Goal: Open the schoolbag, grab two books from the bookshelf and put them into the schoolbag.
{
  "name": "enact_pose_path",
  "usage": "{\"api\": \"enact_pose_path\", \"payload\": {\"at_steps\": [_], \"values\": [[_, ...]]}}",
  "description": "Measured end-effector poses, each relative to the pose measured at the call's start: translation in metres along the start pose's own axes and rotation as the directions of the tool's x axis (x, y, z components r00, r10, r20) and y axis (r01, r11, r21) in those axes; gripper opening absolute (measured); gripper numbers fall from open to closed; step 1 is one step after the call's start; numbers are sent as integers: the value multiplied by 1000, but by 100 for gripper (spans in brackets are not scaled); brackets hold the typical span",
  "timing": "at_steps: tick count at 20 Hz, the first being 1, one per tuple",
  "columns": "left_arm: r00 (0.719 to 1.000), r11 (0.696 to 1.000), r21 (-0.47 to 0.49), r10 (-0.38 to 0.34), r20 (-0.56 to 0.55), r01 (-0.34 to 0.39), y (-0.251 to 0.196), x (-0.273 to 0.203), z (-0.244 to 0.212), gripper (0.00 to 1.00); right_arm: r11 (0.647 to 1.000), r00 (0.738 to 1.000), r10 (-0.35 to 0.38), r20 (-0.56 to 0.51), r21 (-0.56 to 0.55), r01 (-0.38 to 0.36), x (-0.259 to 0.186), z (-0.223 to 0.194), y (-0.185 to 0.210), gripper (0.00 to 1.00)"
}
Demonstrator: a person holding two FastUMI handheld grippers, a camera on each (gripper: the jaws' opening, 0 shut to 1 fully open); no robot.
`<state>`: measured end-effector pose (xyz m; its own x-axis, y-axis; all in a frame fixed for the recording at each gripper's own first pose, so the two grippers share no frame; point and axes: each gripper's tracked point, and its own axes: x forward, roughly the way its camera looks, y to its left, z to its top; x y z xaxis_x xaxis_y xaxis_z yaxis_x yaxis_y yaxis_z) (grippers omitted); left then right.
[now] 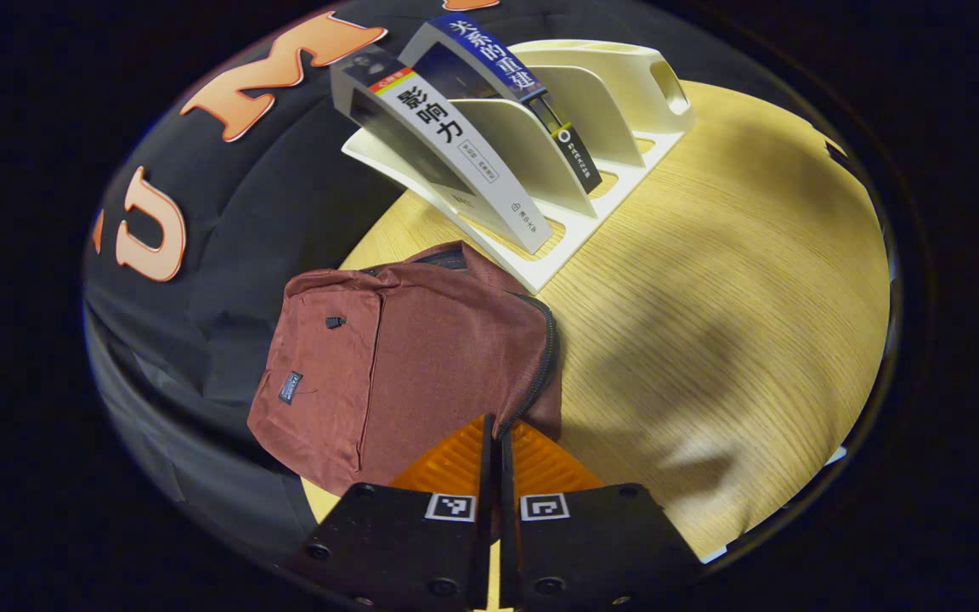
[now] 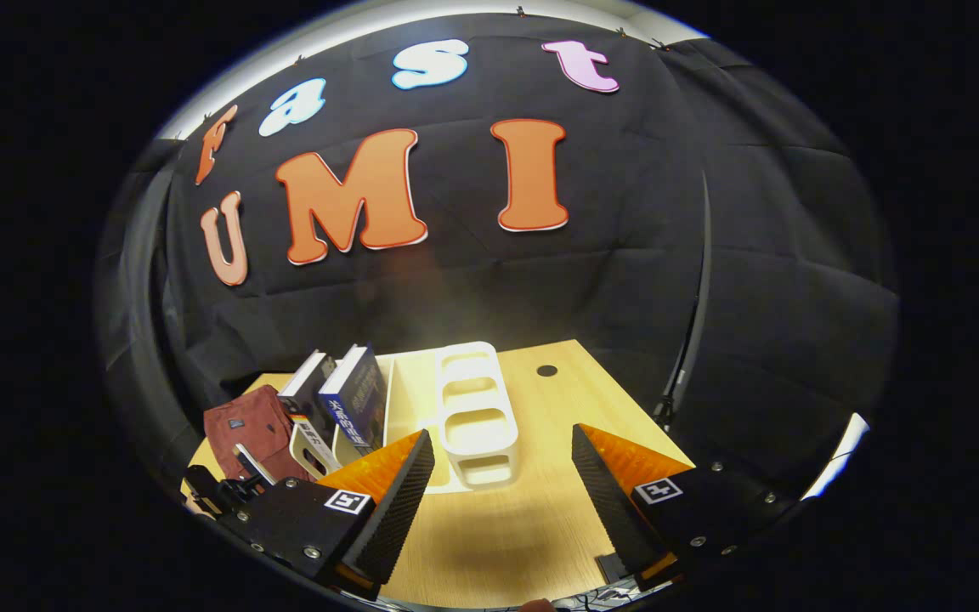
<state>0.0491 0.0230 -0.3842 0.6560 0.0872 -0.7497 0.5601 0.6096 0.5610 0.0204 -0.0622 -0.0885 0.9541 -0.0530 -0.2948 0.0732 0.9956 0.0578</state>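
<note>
Table (image 1: 710, 280) of pale wood carried everything, and its far edge met the black cloth wall (image 2: 625, 255). In the right gripper view a small dark hole (image 2: 546, 371) sat in the tabletop near the far edge.

Next in size, the bag (image 1: 396, 365), a dark red schoolbag, lay flat at the table's left edge, just in front of the rack. Its zip (image 1: 540, 365) ran down the side nearest the left gripper and looked closed along the visible stretch; near the top, by the rack, I could not tell. A small dark label (image 1: 290, 387) sat on its front pocket. In the right gripper view the bag appeared low on the left, beside the books.

The rack (image 1: 591, 110), a white bookshelf with upright dividers, stood behind the bag, its base close to the bag's top edge. Two books leaned in its left-hand slots: a white book (image 1: 447, 144) at the outer end and a blue book (image 1: 498, 68) in the next slot. The slots to their right held nothing.

The left gripper (image 1: 495, 429) hovered low over the bag's near corner, its fingers pressed together with nothing between them; whether the tips touched the fabric I could not tell. The right gripper (image 2: 502, 476) hung above the table in front of the rack, jaws spread wide and holding nothing.
</note>
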Motion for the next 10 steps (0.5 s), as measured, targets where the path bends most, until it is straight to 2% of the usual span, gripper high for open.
{"api": "enact_pose_path", "payload": {"at_steps": [3, 6, 9, 10], "values": [[999, 999, 20, -37, -14, 38, 2, -2, 1, 1, 996, 995, 91, -27, 19, -91, 9, 7, 15, 97], [991, 990, -43, -136, 18, 137, 8, -7, 4, 1, 999, 999, 43, -7, 23, -43, 19, 13, 20, 97], [961, 956, -115, -262, 85, 270, 23, -21, 10, 1, 994, 1000, -22, 15, 111, 20, 14, 12, 45, 97], [950, 947, -105, -293, 107, 303, 32, -27, 12, 1, 992, 999, -41, 15, 123, 38, 12, 9, 55, 97]]}}
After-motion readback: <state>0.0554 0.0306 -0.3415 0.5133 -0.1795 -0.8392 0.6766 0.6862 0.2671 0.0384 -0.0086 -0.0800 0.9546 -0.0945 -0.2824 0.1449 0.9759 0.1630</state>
